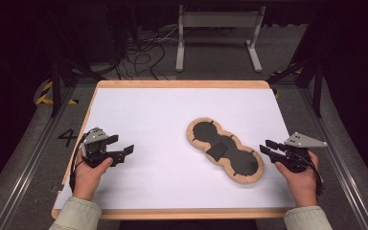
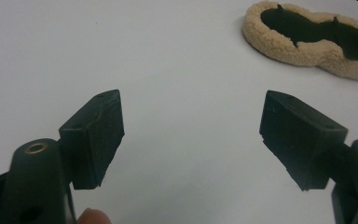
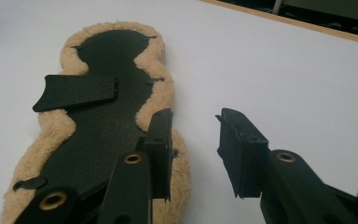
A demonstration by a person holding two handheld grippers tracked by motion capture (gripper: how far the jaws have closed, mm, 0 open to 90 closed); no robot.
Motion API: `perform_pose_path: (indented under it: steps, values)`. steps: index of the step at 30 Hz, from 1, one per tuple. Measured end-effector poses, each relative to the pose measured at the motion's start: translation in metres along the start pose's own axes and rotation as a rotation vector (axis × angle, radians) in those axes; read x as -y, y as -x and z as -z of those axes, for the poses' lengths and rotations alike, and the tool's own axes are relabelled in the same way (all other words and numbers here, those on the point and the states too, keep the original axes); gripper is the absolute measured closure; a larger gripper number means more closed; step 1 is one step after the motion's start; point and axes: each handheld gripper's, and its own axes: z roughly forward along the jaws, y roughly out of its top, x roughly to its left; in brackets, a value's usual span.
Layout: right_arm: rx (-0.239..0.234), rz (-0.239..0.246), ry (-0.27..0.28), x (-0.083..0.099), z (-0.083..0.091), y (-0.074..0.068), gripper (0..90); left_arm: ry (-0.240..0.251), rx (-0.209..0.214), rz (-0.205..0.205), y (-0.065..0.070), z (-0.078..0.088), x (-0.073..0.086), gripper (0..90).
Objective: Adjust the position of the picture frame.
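Note:
A peanut-shaped pad point(image 1: 225, 151) with a tan fleece rim and a black inner face lies on the white table top point(image 1: 148, 110), right of centre. A small black flap point(image 3: 77, 91) lies across its middle. My left gripper point(image 1: 121, 144) rests near the table's left edge, far from the pad, its jaws wide open with nothing between them point(image 2: 193, 102). The pad point(image 2: 279, 44) lies at that view's upper right. My right gripper point(image 1: 265, 146) sits just right of the pad's near end, open and empty point(image 3: 196, 119). Its left jaw hangs over the pad's point(image 3: 102, 121) fleece rim.
The table top has a wooden border point(image 1: 182, 84). Behind the table stand a grey metal frame point(image 1: 218, 21) and loose cables point(image 1: 143, 57) on the floor. Dark stands flank the table on both sides.

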Motion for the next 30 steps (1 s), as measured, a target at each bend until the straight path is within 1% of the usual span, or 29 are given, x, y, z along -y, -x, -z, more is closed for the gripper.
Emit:
perform_pose_path:
  steps: [5, 8, 9, 11, 13, 15, 17, 18, 20, 21, 22, 23, 25, 26, 27, 28, 30]
  values:
    - [-0.011, -0.007, -0.009, -0.002, -0.002, -0.001, 65.2, -0.003, 0.015, 0.003, 0.0, -0.001, -0.001, 22.7]
    - [-0.016, -0.02, -0.012, -0.004, -0.003, -0.001, 66.0, -0.006, 0.019, 0.008, 0.0, -0.002, -0.001, 22.8]
    - [-0.018, -0.021, -0.015, -0.006, -0.004, 0.0, 66.2, -0.007, 0.021, 0.015, -0.001, -0.002, -0.001, 22.8]
    - [-0.015, -0.025, -0.024, -0.011, -0.005, 0.0, 66.6, -0.005, 0.017, 0.013, 0.0, -0.002, -0.003, 22.8]
    - [-0.015, -0.013, -0.039, -0.016, -0.008, 0.0, 67.2, 0.001, 0.022, 0.015, -0.001, -0.003, -0.004, 22.9]
    - [-0.029, -0.017, -0.054, -0.019, -0.012, 0.0, 67.4, 0.002, 0.025, 0.016, -0.001, -0.003, -0.005, 22.9]
    - [-0.032, -0.015, -0.068, -0.025, -0.016, 0.0, 67.8, 0.004, 0.021, 0.01, -0.001, -0.003, -0.006, 22.9]
    - [-0.034, -0.012, -0.073, -0.028, -0.018, 0.001, 67.8, 0.001, 0.029, 0.013, -0.001, -0.002, -0.008, 22.9]
    - [-0.031, -0.007, -0.072, -0.035, -0.021, 0.001, 67.8, 0.011, 0.023, 0.003, -0.003, -0.002, -0.009, 22.9]
    - [-0.031, -0.003, -0.073, -0.037, -0.022, 0.002, 67.8, 0.013, 0.024, 0.01, -0.002, -0.001, -0.01, 22.9]
    - [-0.031, 0.0, -0.074, -0.04, -0.023, 0.002, 67.8, 0.015, 0.026, 0.005, -0.004, -0.001, -0.01, 22.9]
    - [-0.028, 0.004, -0.071, -0.042, -0.025, 0.002, 67.8, 0.01, 0.035, 0.014, -0.004, 0.0, -0.011, 22.9]
    - [-0.033, -0.005, -0.068, -0.045, -0.028, 0.003, 67.8, 0.02, 0.032, 0.007, -0.005, 0.001, -0.012, 22.9]
    - [-0.037, -0.003, -0.069, -0.046, -0.029, 0.003, 67.8, 0.018, 0.038, 0.017, -0.004, 0.002, -0.013, 22.9]
    - [-0.037, -0.003, -0.069, -0.046, -0.029, 0.003, 67.8, 0.018, 0.038, 0.017, -0.004, 0.002, -0.013, 22.8]
    - [-0.035, -0.004, -0.068, -0.046, -0.03, 0.002, 67.7, 0.025, 0.033, 0.001, -0.006, 0.002, -0.014, 22.8]
    - [-0.039, -0.004, -0.068, -0.048, -0.032, 0.002, 67.3, 0.034, 0.037, 0.004, -0.006, 0.003, -0.016, 22.8]
